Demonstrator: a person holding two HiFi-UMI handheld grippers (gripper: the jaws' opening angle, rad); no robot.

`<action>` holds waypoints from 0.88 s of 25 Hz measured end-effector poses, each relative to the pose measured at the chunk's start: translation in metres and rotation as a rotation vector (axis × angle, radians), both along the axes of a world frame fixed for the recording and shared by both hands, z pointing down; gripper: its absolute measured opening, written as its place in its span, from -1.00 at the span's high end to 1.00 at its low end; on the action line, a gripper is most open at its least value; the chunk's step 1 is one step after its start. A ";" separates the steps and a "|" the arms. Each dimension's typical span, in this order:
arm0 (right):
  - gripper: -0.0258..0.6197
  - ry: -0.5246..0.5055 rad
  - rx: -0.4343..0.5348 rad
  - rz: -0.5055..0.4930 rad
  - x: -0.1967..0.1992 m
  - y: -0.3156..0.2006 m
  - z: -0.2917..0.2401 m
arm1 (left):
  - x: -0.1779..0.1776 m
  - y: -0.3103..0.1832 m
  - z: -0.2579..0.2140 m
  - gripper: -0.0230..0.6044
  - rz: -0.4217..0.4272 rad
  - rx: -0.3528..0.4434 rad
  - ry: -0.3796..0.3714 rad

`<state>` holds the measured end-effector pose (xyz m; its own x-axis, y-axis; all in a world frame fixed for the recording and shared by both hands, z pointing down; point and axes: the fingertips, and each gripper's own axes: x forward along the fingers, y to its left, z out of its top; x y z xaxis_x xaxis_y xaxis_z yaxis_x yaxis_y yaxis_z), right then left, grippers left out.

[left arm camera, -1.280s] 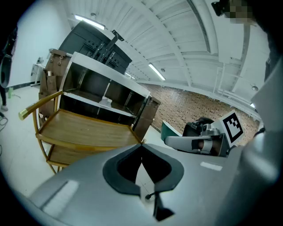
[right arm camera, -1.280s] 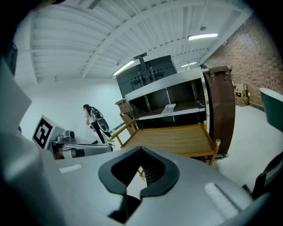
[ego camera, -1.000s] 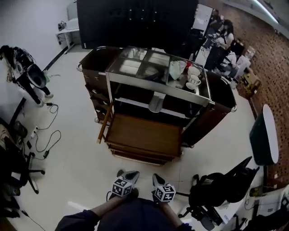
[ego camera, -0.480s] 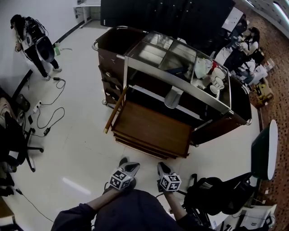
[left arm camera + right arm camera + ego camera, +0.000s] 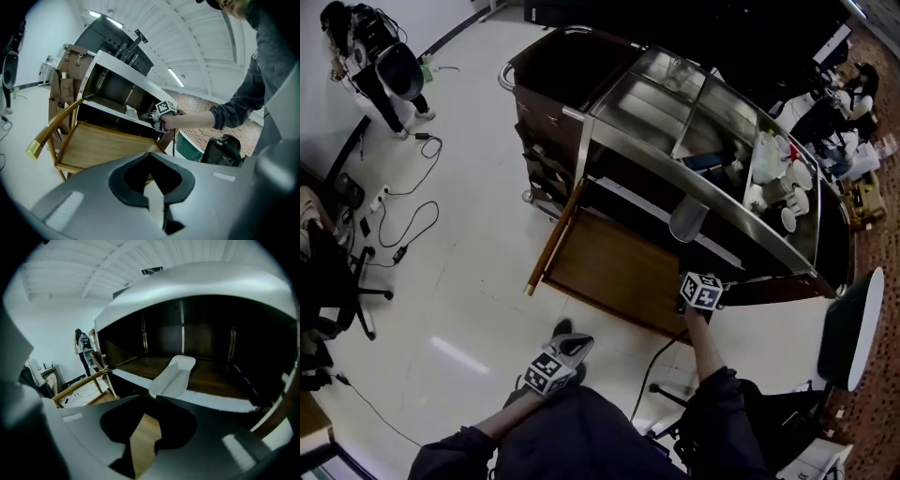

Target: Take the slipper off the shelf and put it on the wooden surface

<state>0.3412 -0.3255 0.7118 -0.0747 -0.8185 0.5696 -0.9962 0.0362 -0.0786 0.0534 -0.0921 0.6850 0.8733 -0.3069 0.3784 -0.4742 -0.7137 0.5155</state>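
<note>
A pale grey slipper (image 5: pixel 688 218) lies on the cart's middle shelf (image 5: pixel 741 258) with its toe hanging over the front edge. In the right gripper view the slipper (image 5: pixel 174 376) sits straight ahead, just past the jaw tips. Below it the wooden surface (image 5: pixel 614 270) juts out from the cart. My right gripper (image 5: pixel 698 281) is held out near the wooden surface's right corner, below the slipper; its jaws are opening with nothing between them (image 5: pixel 150 398). My left gripper (image 5: pixel 570 345) stays low near my body, shut and empty (image 5: pixel 150 153).
The steel cart top (image 5: pixel 712 117) holds white cups (image 5: pixel 783 192) and a bag. A wooden handle bar (image 5: pixel 551 246) slopes down at the cart's left. Cables (image 5: pixel 403 225) trail on the floor; a person (image 5: pixel 380 61) stands far left. A green round table (image 5: pixel 848 328) is at the right.
My right gripper has swung from beside my body forward to the cart's shelf. The left gripper has stayed low. The head view has turned toward the cart.
</note>
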 end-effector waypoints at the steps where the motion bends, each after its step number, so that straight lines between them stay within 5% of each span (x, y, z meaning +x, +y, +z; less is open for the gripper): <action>1: 0.68 0.026 -0.002 0.012 0.012 -0.027 0.001 | -0.004 -0.008 0.003 0.87 -0.009 -0.007 -0.003; 5: 0.62 0.105 -0.013 0.060 0.048 -0.110 0.003 | -0.021 -0.031 0.021 0.87 -0.050 -0.028 -0.009; 10: 0.58 0.174 -0.055 0.107 0.064 -0.154 0.016 | -0.034 -0.047 0.036 0.87 -0.089 -0.072 -0.016; 14: 0.59 0.192 -0.031 0.193 0.078 -0.162 0.016 | -0.034 -0.049 0.033 0.87 -0.101 -0.080 0.002; 16: 0.63 0.182 -0.074 0.163 0.076 -0.160 0.026 | -0.034 -0.043 0.037 0.87 -0.092 -0.067 0.001; 17: 0.87 0.182 -0.100 0.136 0.072 -0.160 0.030 | -0.035 -0.041 0.037 0.87 -0.089 -0.063 0.000; 22: 0.90 0.206 -0.054 0.116 0.052 -0.134 0.006 | -0.041 -0.028 0.028 0.87 -0.087 -0.044 0.006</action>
<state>0.3933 -0.4594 0.7177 0.1405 -0.7830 0.6059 -0.9887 -0.0781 0.1282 0.0124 -0.1204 0.7126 0.8462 -0.3648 0.3883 -0.5304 -0.6463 0.5486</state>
